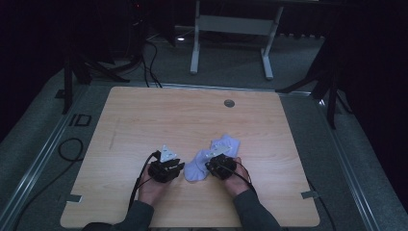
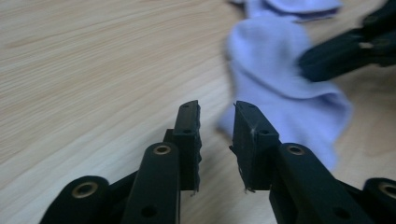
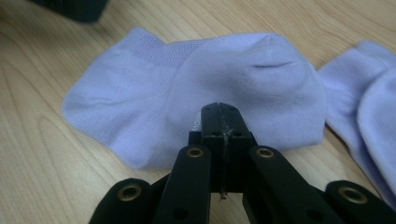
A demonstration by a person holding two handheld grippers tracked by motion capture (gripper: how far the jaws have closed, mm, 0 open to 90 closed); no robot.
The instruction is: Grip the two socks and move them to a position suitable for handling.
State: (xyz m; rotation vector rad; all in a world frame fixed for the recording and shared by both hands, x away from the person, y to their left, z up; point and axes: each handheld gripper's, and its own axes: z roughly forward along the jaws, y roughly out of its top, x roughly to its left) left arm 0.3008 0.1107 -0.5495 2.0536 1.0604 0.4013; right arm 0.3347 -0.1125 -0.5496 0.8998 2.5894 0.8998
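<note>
pale lilac ankle sock (image 3: 196, 88), soft, folded over

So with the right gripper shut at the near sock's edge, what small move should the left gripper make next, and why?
Probably ease the left gripper forward onto the near corner of the lavender sock. Its jaws stand slightly apart with nothing between them, just short of the fabric. The right gripper looks shut at the sock's edge, though a pinch of fabric isn't certain, so a second hold looks like the missing step.
</note>
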